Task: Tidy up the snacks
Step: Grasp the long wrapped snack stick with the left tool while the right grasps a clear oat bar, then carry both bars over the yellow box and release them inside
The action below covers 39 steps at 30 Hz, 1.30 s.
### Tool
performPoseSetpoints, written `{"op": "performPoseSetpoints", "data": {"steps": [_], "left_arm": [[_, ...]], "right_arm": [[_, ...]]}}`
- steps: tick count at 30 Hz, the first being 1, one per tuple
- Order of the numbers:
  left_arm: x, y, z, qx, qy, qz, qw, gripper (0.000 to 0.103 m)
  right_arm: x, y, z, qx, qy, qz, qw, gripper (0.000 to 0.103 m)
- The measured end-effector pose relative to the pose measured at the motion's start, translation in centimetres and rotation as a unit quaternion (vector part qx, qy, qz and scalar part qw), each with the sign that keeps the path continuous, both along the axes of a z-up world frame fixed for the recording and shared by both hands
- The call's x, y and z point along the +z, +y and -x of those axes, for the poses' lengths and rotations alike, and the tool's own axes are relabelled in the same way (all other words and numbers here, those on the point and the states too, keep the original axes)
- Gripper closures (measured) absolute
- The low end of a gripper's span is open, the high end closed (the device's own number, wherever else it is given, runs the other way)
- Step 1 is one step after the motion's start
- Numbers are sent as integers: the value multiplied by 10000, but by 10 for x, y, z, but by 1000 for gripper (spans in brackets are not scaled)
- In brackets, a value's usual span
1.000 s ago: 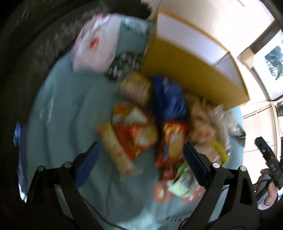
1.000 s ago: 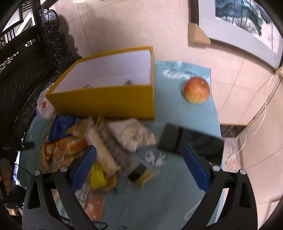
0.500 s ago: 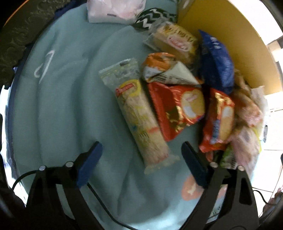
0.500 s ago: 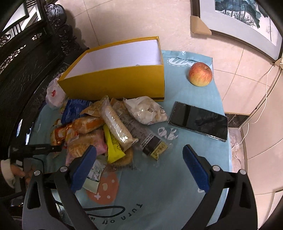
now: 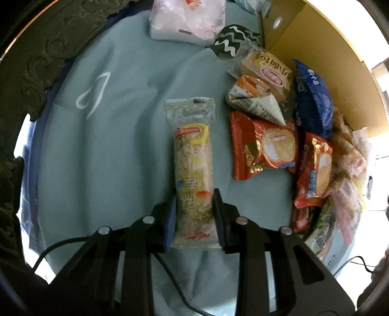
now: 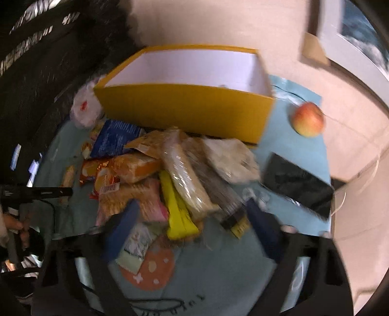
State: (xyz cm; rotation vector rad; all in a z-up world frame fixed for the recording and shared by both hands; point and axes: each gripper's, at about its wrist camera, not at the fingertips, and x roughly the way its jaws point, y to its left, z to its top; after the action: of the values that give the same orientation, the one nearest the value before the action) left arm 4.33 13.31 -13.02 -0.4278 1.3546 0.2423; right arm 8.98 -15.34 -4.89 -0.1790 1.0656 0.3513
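My left gripper (image 5: 194, 214) is shut on the near end of a long clear-wrapped rice cracker bar (image 5: 193, 167) that lies on the light blue cloth (image 5: 109, 150). Beside it to the right lies a pile of snacks: a red packet (image 5: 265, 148), a blue packet (image 5: 312, 102) and several others, against the yellow box (image 5: 323, 56). In the right wrist view my right gripper (image 6: 192, 218) is open and hovers over the near side of the snack pile (image 6: 175, 179), in front of the open yellow box (image 6: 187, 107). My left gripper also shows in the right wrist view (image 6: 60, 192).
A white and pink tissue pack (image 5: 187, 19) lies at the far edge of the cloth. An apple (image 6: 308, 119) and a black phone (image 6: 299, 184) lie to the right of the pile. Dark carved furniture (image 5: 36, 60) borders the table on the left.
My left gripper has come down over the rice cracker bar and shut on its near end. My right gripper has moved lower and closer to the snack pile, still open.
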Motion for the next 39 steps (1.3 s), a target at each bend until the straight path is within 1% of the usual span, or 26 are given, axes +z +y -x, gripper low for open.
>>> {"op": "performPoseSetpoints", "data": {"steps": [2,3,5,7,8,9,10,11,12,13,14,15,16,19,22,25,28,31,36,39], "left_arm": [[1,2,1,8,-25,68,10000,75],[0,3,2,6,-29,81,10000,75],[-1,3,2,44,-26,119,9999,75],[-4,11,3,59,-31,123,9999,75],[-8,25,-9,58,-27,126,9999,75],[-10,27,-9,62,-27,118,9999,75],[-10,27,-11,72,-27,112,9999,75],[-10,28,-12,80,-24,109,9999,75],[-11,28,-11,84,-21,104,9999,75],[-11,30,-11,73,15,52,10000,75],[-11,22,-8,103,5,62,9999,75],[-10,16,-5,121,-34,81,9999,75],[-6,15,-4,116,-95,105,9998,75],[10,9,1,8,-277,144,9995,75],[23,4,5,-34,-403,190,9990,75],[40,1,8,-90,-580,223,9980,75],[57,-2,9,-153,-778,263,9965,75],[79,-10,7,-277,-1032,269,9939,75],[119,-30,2,-529,-1527,287,9864,75],[143,-45,-12,-688,-1867,338,9794,75]], "right_arm": [[-13,14,-13,110,28,275,9996,39],[-23,23,-21,153,16,546,9984,44],[-35,32,-30,207,48,808,9965,46],[-48,41,-37,325,74,1068,9937,54],[-54,45,-39,409,74,1214,9917,63],[-59,47,-40,499,60,1318,9900,73],[-62,50,-39,594,-36,1528,9865,75],[-62,50,-39,637,-61,1543,9859,75],[-59,47,-41,604,-25,1428,9879,76],[-53,39,-44,496,87,1142,9922,76],[-48,31,-46,402,172,897,9950,76],[-38,19,-48,261,257,529,9979,76],[-31,10,-49,168,299,313,9989,76],[-8,-21,-49,-96,393,-333,9986,76],[7,-43,-44,-254,422,-780,9957,77],[15,-54,-37,-337,429,-1058,9929,77],[23,-54,-31,-382,449,-1352,9891,77],[31,-56,-29,-336,407,-1482,9876,77],[49,-51,-32,-286,265,-1680,9850,76],[60,-51,-37,-321,39,-1751,9840,76]]}}
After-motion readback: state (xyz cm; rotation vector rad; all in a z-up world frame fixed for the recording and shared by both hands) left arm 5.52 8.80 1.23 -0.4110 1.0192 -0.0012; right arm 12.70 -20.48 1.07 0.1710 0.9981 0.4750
